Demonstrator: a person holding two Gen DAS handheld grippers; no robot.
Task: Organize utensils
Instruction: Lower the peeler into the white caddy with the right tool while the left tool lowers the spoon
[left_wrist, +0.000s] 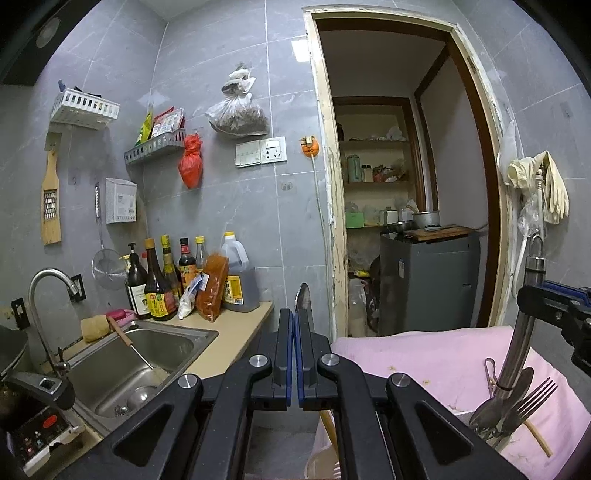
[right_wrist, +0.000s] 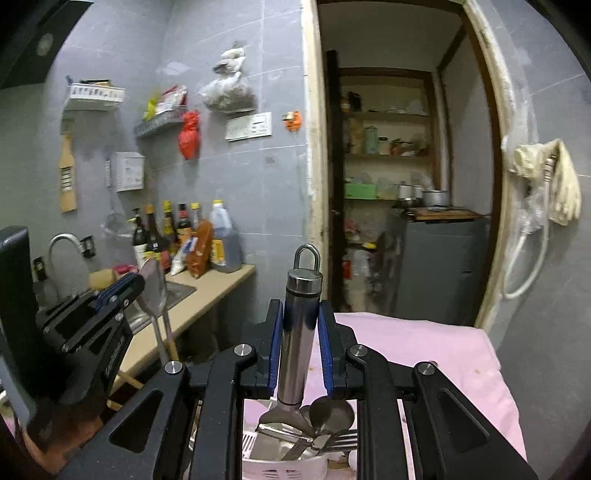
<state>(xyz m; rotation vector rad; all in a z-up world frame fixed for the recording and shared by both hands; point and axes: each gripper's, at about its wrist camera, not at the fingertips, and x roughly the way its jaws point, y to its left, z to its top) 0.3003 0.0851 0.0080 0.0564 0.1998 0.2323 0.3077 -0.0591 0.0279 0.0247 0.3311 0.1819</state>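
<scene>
Here, peeler (right_wrist: 298, 332): upright, steel handle clamped between the right gripper (right_wrist: 300, 347)'s blue pads, its head down among the fork (right_wrist: 341, 439) and spoons in the white holder (right_wrist: 284, 467).
Spoon (right_wrist: 154, 286): pinched bowl-up in the fully closed left gripper (left_wrist: 294, 354).
Surface: pink cloth (left_wrist: 424, 358) under the holder.
Room: beige counter (left_wrist: 236, 339) and sink (left_wrist: 140, 365) to the left, bottles (left_wrist: 159, 284) against grey tiles.
Edges: a floor gap separates counter and cloth; an open doorway (left_wrist: 402, 177) lies beyond.

Hand-held grippers: two (left_wrist: 295, 332) (right_wrist: 301, 332). Wall baskets: two (left_wrist: 85, 105) (left_wrist: 155, 147). Forks: one (left_wrist: 535, 397). Peelers: one (right_wrist: 301, 317). Taps: one (left_wrist: 48, 284).
</scene>
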